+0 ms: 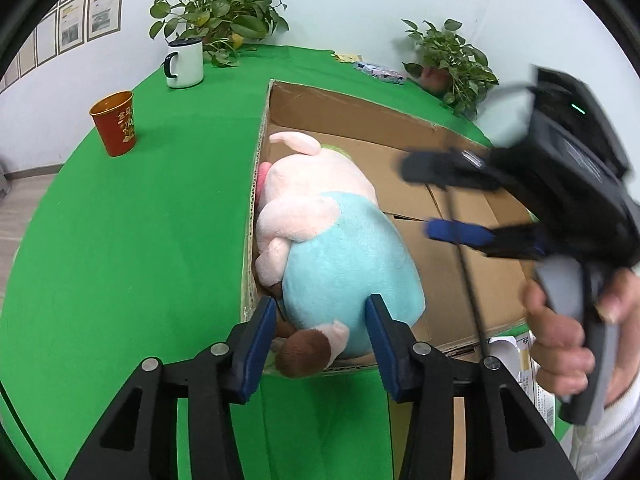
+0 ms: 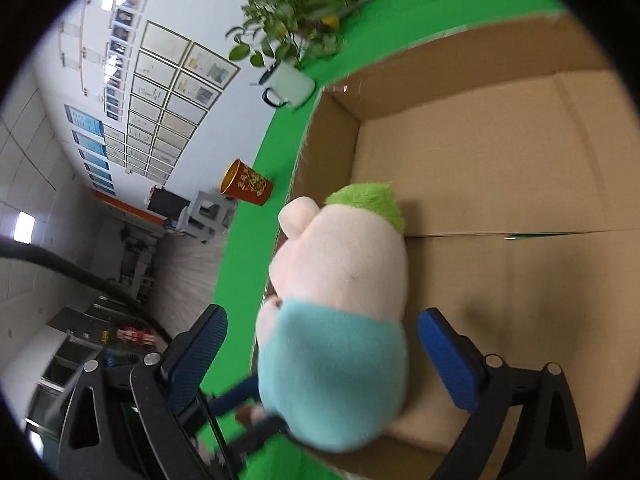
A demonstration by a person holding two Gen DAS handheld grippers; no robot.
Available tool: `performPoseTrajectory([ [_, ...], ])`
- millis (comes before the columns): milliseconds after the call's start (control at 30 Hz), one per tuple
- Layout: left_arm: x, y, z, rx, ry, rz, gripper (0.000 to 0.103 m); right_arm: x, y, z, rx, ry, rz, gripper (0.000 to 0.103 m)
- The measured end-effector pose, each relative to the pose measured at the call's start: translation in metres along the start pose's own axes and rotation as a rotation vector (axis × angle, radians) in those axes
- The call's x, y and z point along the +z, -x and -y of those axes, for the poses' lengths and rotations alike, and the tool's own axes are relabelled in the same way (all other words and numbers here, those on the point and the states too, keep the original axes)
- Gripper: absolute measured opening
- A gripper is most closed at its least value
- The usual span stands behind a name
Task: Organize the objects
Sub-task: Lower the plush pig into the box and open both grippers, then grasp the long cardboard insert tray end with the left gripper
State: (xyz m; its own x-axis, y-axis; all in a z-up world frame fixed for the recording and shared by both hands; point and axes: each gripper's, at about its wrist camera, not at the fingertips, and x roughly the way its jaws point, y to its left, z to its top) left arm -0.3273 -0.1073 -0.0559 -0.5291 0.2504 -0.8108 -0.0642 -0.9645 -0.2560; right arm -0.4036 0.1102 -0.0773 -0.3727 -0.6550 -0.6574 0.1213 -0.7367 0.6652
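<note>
A pink plush pig (image 1: 332,240) in a light blue shirt, with green hair, lies inside an open cardboard box (image 1: 472,200) against its left wall. My left gripper (image 1: 320,340) is open at the box's near edge, its fingers on either side of the pig's lower body and brown foot. My right gripper (image 1: 420,200) is open and hovers over the box's right half. In the right wrist view the pig (image 2: 340,304) lies between the open fingers of the right gripper (image 2: 320,344), above the box floor (image 2: 500,184).
The box stands on a green cloth table (image 1: 140,240). A red cup (image 1: 115,122) and a white mug (image 1: 185,63) stand at the left. Potted plants (image 1: 218,8) (image 1: 452,60) stand at the back. Small packets (image 1: 380,71) lie behind the box. Paper (image 1: 524,364) lies at its right corner.
</note>
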Motion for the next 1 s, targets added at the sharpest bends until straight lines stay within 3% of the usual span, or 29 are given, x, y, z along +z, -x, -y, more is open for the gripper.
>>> performPoseTrajectory([
  [167,-0.013,0.036,0.027,0.046,-0.005,0.012,0.043,-0.032,0.037,-0.013,-0.088,0.067,0.071,0.097],
  [333,-0.037,0.092,0.053,0.057,-0.031,0.122,0.048,-0.076,0.089,-0.043,-0.306,0.185,0.234,0.103],
  [400,-0.046,0.112,0.063,0.062,-0.035,0.169,0.065,-0.094,0.102,-0.05,-0.359,0.208,0.274,0.103],
  [633,-0.102,0.187,0.131,0.105,-0.113,0.335,0.09,-0.158,0.14,-0.07,-0.536,0.299,0.396,0.103],
  [833,-0.141,0.222,0.182,0.105,-0.122,0.4,0.093,-0.192,0.171,-0.062,-0.562,0.326,0.446,0.103],
  [1000,-0.164,0.231,0.213,0.121,-0.089,0.407,0.097,-0.203,0.183,-0.051,-0.558,0.354,0.441,0.103],
])
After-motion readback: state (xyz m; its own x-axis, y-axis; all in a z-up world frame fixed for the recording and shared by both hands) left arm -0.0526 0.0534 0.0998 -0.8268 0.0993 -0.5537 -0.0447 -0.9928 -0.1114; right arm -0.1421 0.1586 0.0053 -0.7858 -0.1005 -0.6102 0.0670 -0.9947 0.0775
